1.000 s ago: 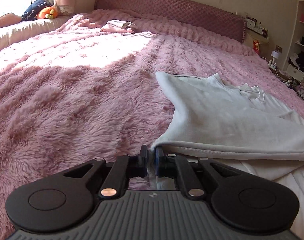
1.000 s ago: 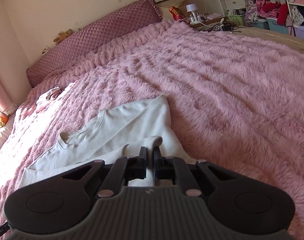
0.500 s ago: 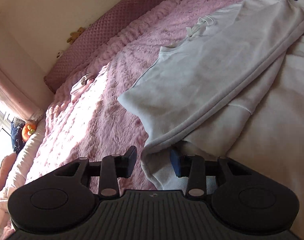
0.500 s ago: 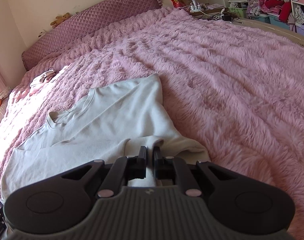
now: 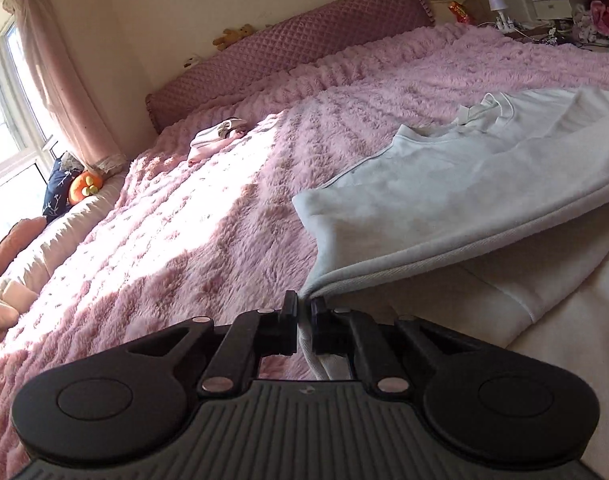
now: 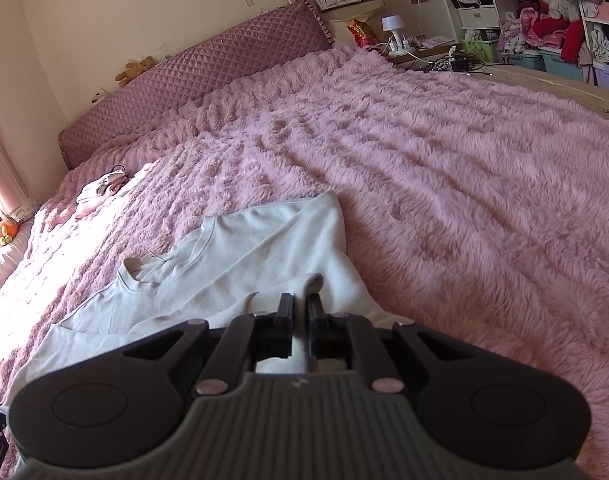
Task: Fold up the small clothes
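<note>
Sweatshirt (image 5: pixel 444 196) hem is pinched again in my left gripper (image 5: pixel 303 312), which was open a moment ago. My right gripper (image 6: pixel 300 312) stays clamped on cloth, so I can fold.

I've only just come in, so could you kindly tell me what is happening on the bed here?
A person is folding a white sweatshirt on the pink fluffy blanket, with a handheld tool in each hand. The left tool is shut on the garment's hem, lifting that edge off the layer beneath. The right tool is shut on another part. Another small folded garment lies near the headboard.
</note>
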The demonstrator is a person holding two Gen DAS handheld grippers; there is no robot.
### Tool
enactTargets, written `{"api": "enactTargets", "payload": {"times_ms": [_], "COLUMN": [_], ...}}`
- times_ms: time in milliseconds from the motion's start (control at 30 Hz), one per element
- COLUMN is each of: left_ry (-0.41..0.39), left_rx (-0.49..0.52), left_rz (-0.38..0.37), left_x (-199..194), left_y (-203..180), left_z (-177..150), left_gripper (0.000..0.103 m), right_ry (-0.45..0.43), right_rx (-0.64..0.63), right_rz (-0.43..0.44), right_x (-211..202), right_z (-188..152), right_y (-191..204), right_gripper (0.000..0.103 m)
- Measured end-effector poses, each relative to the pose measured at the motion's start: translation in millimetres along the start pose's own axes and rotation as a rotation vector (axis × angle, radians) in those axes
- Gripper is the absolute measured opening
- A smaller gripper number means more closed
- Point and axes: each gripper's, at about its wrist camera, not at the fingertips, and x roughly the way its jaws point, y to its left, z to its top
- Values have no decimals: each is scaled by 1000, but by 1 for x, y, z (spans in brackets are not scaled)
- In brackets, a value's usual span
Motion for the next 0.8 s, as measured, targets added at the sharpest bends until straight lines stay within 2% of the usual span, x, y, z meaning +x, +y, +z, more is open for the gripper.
{"api": "enactTargets", "payload": {"times_ms": [133, 267, 333, 433, 500, 533, 567, 600, 633, 700, 800], "left_ry": [106, 121, 118, 68, 23, -6, -30, -56, -73, -95, -84], "left_rx": [-85, -110, -129, -166, -192, -207, -219, -232, -245, -293, -388], "left_rz": [-7, -6, -1, 13, 0, -15, -38, -63, -85, -167, -282], "left_x": [13, 7, 3, -13, -24, -28, -31, -33, -32, -26, -3], "left_y": [-3, 4, 10, 18, 24, 26, 28, 29, 28, 27, 25], "left_z": [-15, -24, -23, -19, -10, -4, 2, 9, 16, 28, 39], "left_gripper": [2, 2, 2, 4, 6, 6, 6, 9, 10, 19, 22], "right_ry": [-4, 16, 65, 153, 135, 116, 86, 60, 33, -6, 2], "right_rx": [-42, -82, -90, -63, -36, -32, -36, -44, -53, -76, -131], "right_rz": [-35, -51, -85, -115, -138, -154, -177, -184, -173, -94, 35], "right_x": [7, 14, 23, 37, 33, 28, 22, 17, 11, 1, -3], "right_z": [0, 2, -2, -15, -22, -23, -23, -23, -22, -19, -17], "right_y": [2, 6, 4, -9, -17, -17, -16, -13, -10, 2, 23], "right_gripper": [1, 1, 1, 5, 9, 18, 22, 22, 22, 23, 28]}}
